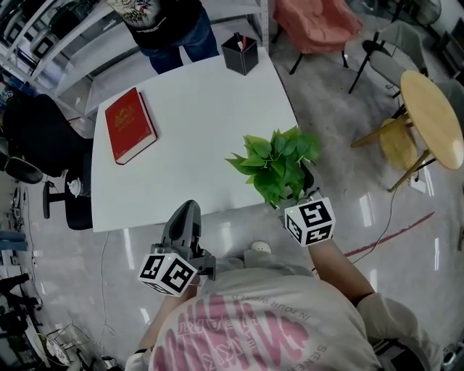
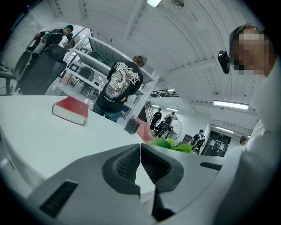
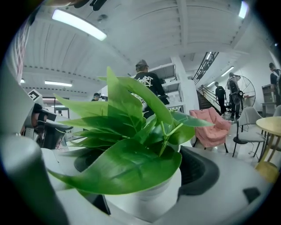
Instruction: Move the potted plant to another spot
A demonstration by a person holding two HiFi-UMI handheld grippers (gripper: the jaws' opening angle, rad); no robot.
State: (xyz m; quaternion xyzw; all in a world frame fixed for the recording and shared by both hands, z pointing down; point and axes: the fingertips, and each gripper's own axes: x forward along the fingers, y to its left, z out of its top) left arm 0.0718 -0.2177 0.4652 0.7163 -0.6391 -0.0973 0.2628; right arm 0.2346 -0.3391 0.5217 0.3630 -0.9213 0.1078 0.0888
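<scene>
Fingers of right gripper (image 1: 299,194) clamp potted plant (image 1: 275,159) at table (image 1: 217,109) edge; left gripper (image 1: 186,209) clenched.

Grey left tongs (image 1: 190,206), checkered marker cubes (image 1: 168,273), pink-lettered shirt (image 1: 239,330)

A white square tabletop (image 1: 210,123) carries a red book (image 1: 130,125) lying flat near its left edge and a black pen holder (image 1: 240,53) at the far right corner, well apart from each other. A person in a black printed shirt (image 1: 165,25) stands at the far side, in front of white shelving (image 2: 83,70). A black office chair (image 1: 40,141) sits left of the tabletop. To the right are a pink armchair (image 1: 317,22), a round wooden table (image 1: 432,117) and a yellow stool (image 1: 400,143) partly under it. A red cable (image 1: 391,233) trails across the glossy floor (image 1: 362,196).
</scene>
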